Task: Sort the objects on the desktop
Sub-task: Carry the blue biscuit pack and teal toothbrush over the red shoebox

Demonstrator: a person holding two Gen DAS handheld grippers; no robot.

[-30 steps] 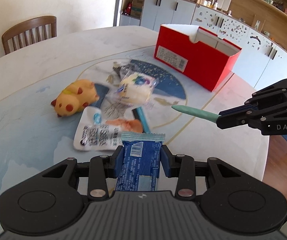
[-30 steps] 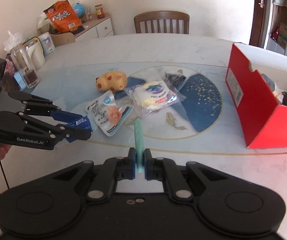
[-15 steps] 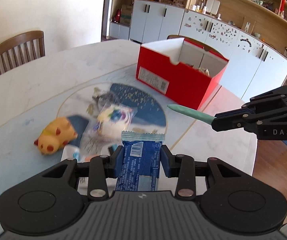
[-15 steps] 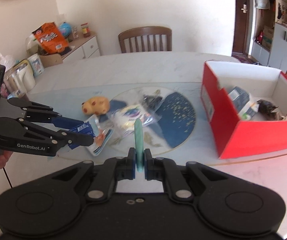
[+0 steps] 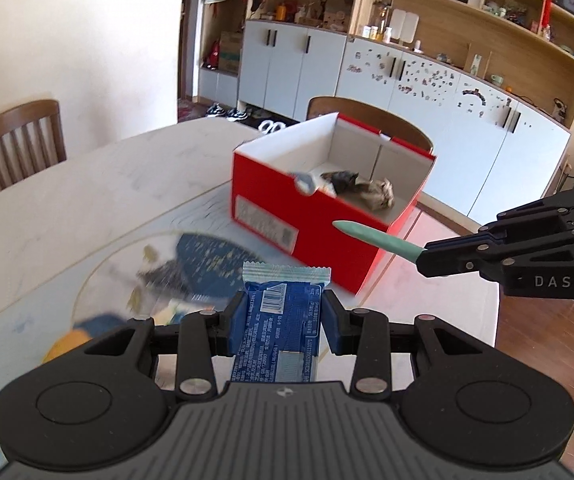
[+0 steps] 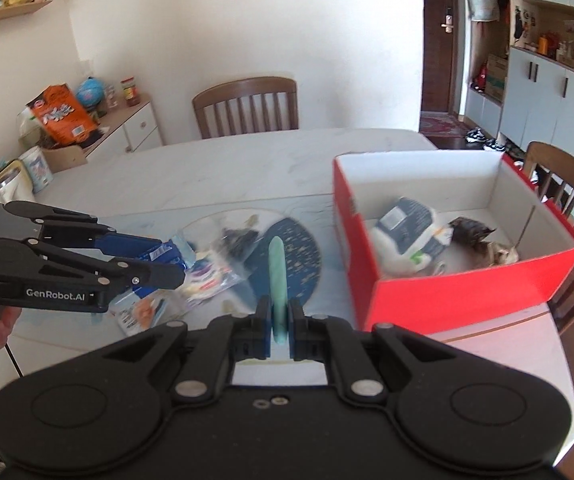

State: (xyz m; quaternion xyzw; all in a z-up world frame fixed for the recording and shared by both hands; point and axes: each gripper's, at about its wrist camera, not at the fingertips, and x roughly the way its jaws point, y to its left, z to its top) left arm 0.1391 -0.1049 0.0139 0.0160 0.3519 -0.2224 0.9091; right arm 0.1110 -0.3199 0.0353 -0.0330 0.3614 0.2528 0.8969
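the left gripper (image 5: 283, 322) has its jaws closed tight on a blue snack packet (image 5: 281, 332). the packet is flat and shiny, with a pale crimped edge at the top, a white barcode and tiny white writing on it. it sticks up out of the jaws, held up in the air above the table (image 5: 87, 208). the right gripper (image 6: 279, 326) has its jaws squeezed on a thin mint-green stick (image 6: 277, 272). the stick is smooth, long and rounded at the tip, and it points out ahead toward the red box (image 6: 467, 284). the box is open on top, red outside and white inside. in it lie a dark blue and white packet (image 6: 407, 236) and some dark crumpled wrappers (image 6: 483, 240). more snack bags (image 6: 207, 276) lie on the table near a round blue picture (image 6: 295, 260), but they look blurry. a wooden chair (image 6: 247, 106) stands at the far side of the table.
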